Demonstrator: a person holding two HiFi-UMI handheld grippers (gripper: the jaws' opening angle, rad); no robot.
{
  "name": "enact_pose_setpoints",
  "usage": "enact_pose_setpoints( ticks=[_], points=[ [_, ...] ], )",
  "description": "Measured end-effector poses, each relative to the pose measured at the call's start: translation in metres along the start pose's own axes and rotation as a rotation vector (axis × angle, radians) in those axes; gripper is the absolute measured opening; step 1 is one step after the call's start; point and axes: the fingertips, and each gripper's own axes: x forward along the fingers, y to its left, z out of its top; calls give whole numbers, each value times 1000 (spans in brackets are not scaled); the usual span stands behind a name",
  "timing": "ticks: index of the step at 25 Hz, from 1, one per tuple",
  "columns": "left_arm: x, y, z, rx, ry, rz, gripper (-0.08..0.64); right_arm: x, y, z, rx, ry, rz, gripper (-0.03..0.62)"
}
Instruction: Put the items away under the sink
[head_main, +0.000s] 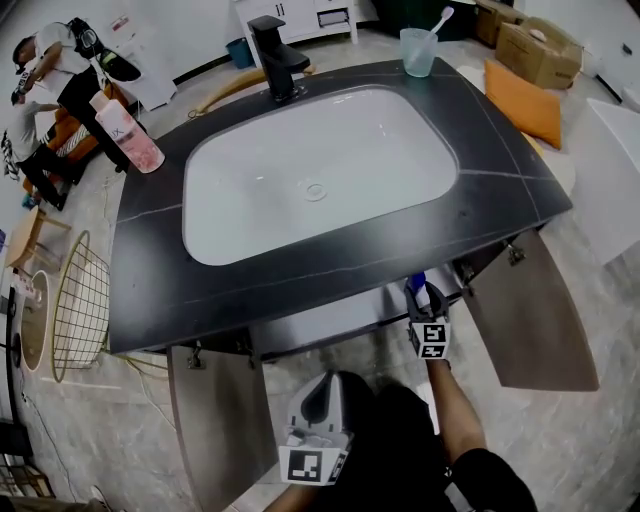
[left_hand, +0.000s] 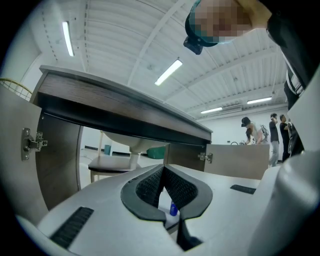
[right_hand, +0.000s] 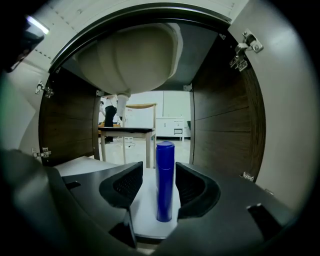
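A tall blue bottle (right_hand: 164, 180) stands upright on the white floor (right_hand: 145, 210) of the cabinet under the sink. My right gripper (right_hand: 159, 172) is open around it: there is a gap on the left side, and the right pad sits very close to the bottle. In the head view this gripper (head_main: 427, 297) reaches in below the counter edge, and the bottle's blue top (head_main: 417, 282) shows at its tip. My left gripper (head_main: 322, 392) hangs back lower down, shut on nothing. Its view looks up at the cabinet, with the blue bottle (left_hand: 173, 208) small behind the jaws (left_hand: 163, 169).
Both cabinet doors stand open, the left door (head_main: 215, 420) and the right door (head_main: 530, 310). On the dark counter (head_main: 500, 190) are a pink bottle (head_main: 128, 135), a black faucet (head_main: 277, 55) and a cup with a toothbrush (head_main: 418, 52). A wire basket (head_main: 80, 300) stands at the left.
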Motion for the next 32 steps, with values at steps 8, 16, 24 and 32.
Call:
enact_pose_setpoints(
  ticks=[8, 16, 24, 32],
  points=[
    [-20, 4, 8, 4, -20, -20, 14, -38, 16, 2, 39, 57, -32, 49],
    [-35, 0, 60, -11, 21, -16, 14, -79, 39, 2, 168, 317, -44, 11],
    [-38, -48, 168, -45, 95, -29, 14, -160, 44, 80, 201, 522, 4, 11],
    [-63, -93, 273, -31, 157, -10, 15, -251, 59, 178, 230, 637, 68, 11]
  ],
)
